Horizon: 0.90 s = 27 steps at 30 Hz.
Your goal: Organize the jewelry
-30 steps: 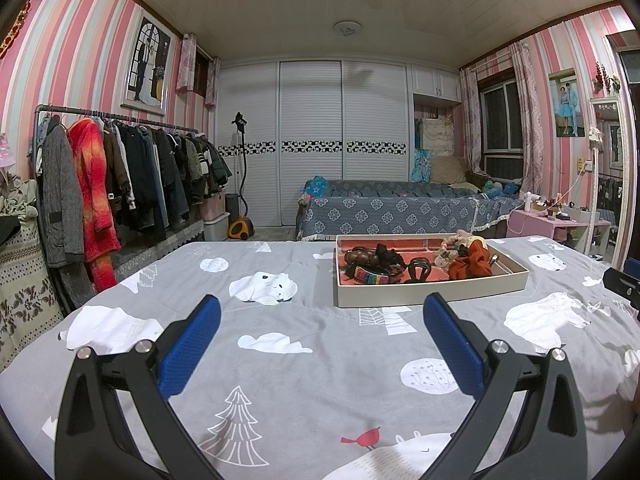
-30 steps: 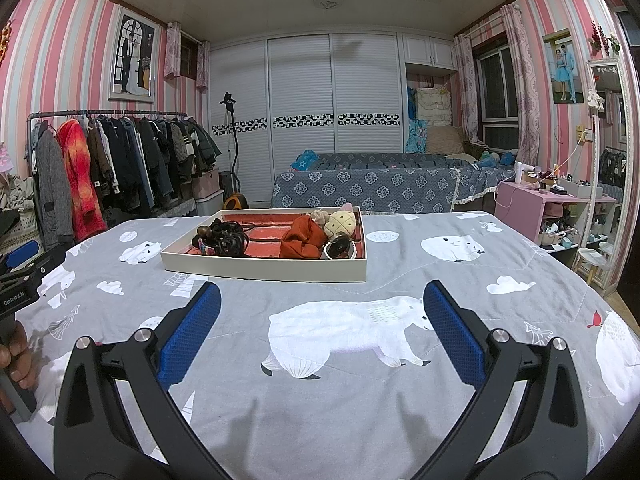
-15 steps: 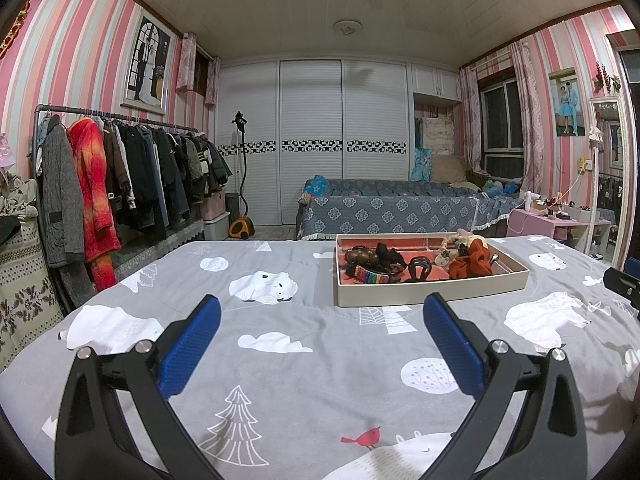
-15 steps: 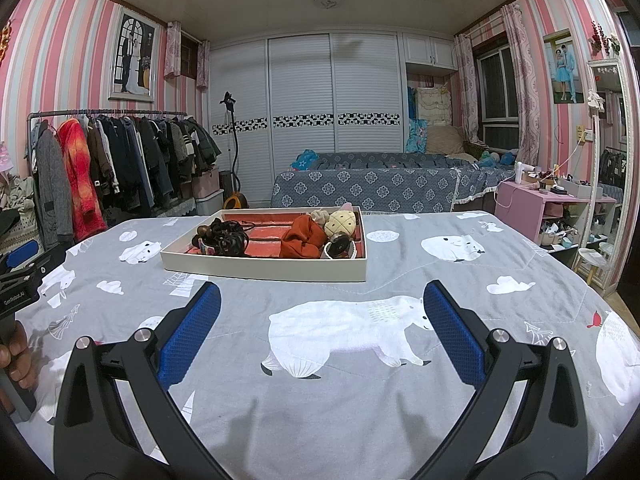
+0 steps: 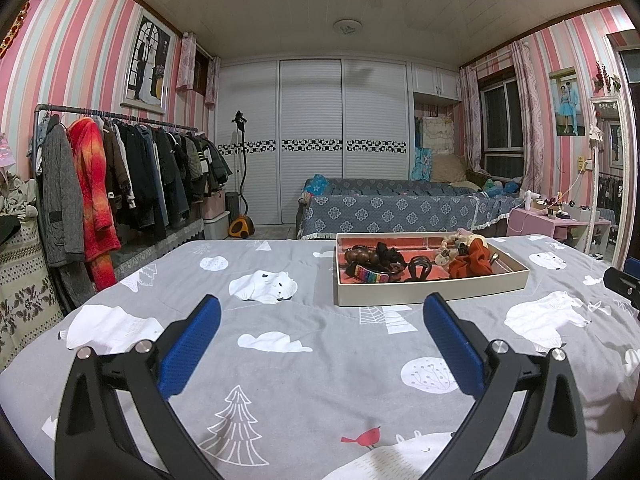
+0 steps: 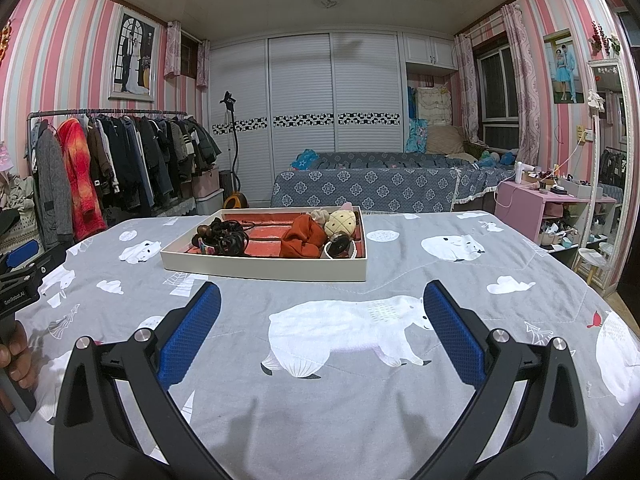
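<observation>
Nothing has changed in the last second: both the left tongs (image 5: 320, 320) and the right tongs (image 6: 320, 312) stay spread and empty. The jewelry still lies heaped in the shallow cream cardboard tray (image 6: 264, 266) with red lining.

Both claws: black arms w/ silver screws, blue textured pads (image 5: 192, 344); left handle marked "GenRoboAI" (image 6: 18, 298).

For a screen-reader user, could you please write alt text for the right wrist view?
The open, empty right gripper with blue-padded fingers hovers over a grey polar-bear bedspread, facing a shallow cream tray holding an orange fabric scrunchie and dark hair accessories. Behind are a clothes rack and white wardrobe.
</observation>
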{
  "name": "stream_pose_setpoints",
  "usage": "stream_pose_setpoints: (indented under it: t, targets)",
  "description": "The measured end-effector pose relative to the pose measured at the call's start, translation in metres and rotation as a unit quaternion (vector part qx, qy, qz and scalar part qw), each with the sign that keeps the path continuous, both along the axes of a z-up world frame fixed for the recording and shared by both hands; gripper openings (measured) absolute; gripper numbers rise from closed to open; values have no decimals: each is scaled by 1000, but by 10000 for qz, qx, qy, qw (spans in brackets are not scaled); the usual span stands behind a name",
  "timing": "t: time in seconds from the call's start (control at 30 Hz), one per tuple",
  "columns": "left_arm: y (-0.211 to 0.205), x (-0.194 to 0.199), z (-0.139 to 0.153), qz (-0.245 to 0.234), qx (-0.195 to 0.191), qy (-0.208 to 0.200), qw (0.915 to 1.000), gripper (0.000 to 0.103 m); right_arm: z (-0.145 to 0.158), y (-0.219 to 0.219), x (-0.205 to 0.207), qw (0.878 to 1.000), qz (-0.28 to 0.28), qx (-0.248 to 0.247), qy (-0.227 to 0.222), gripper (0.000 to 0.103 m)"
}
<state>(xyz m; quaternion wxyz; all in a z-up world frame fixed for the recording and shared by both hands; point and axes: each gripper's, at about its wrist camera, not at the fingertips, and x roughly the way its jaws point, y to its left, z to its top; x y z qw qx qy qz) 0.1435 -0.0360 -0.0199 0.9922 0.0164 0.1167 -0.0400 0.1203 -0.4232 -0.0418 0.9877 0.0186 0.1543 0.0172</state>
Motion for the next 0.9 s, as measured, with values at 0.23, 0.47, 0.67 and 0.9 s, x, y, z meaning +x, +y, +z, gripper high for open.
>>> stream_pose_setpoints:
  t: [0.23,0.47,0.67,0.9]
  targets:
    - [0,0,0,1,-4,0,10000,99,0,0,0,10000,0,-2,0,99]
    - [0,0,0,1,-8,4,10000,99,0,0,0,10000,1,-4,1,99]
    - [2,1,-1,24,-16,31,10000,99,1,0,0,10000,1,-4,3,99]
    - [3,1,-3,44,-49,45,10000,99,1,0,0,10000,1,-6,-1,99]
